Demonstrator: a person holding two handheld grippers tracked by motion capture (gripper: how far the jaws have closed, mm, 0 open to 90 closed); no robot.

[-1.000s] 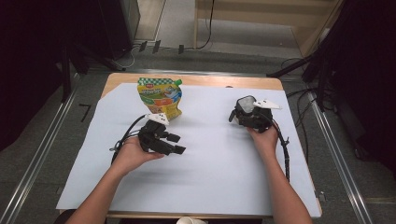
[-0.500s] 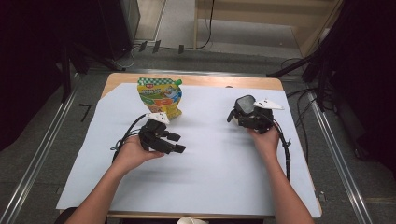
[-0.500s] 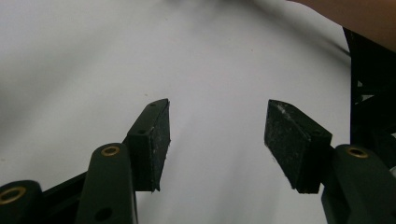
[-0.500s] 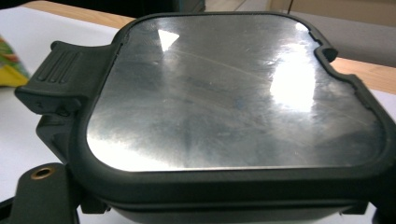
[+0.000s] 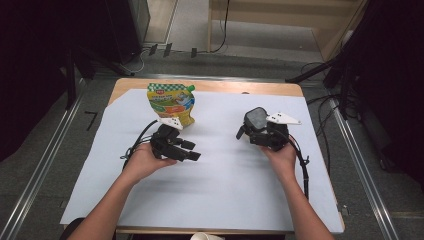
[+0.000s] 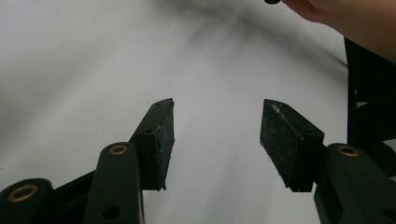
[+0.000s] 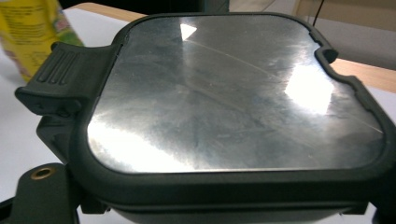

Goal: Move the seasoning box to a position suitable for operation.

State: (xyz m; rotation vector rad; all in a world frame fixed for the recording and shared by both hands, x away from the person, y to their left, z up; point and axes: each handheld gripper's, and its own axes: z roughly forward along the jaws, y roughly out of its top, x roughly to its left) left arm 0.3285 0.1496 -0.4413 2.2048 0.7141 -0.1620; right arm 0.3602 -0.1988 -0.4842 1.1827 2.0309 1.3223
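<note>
My right gripper is shut on a black square box with a shiny steel lid and a ribbed latch tab. It holds the box just above the white paper, right of centre. A yellow-green drink pouch stands upright at the back left and its edge shows in the right gripper view. My left gripper rests in front of the pouch and points right. Its jaws are open over bare paper, have just closed a little, and have nothing between them.
A white paper sheet covers the wooden table. A paper cup rim pokes in at the near edge. Cables trail from both grippers. Metal rails and dark stands flank the table on the floor.
The right hand has shifted a little leftward with the box still in its gripper. The left hand has stayed where it was.
</note>
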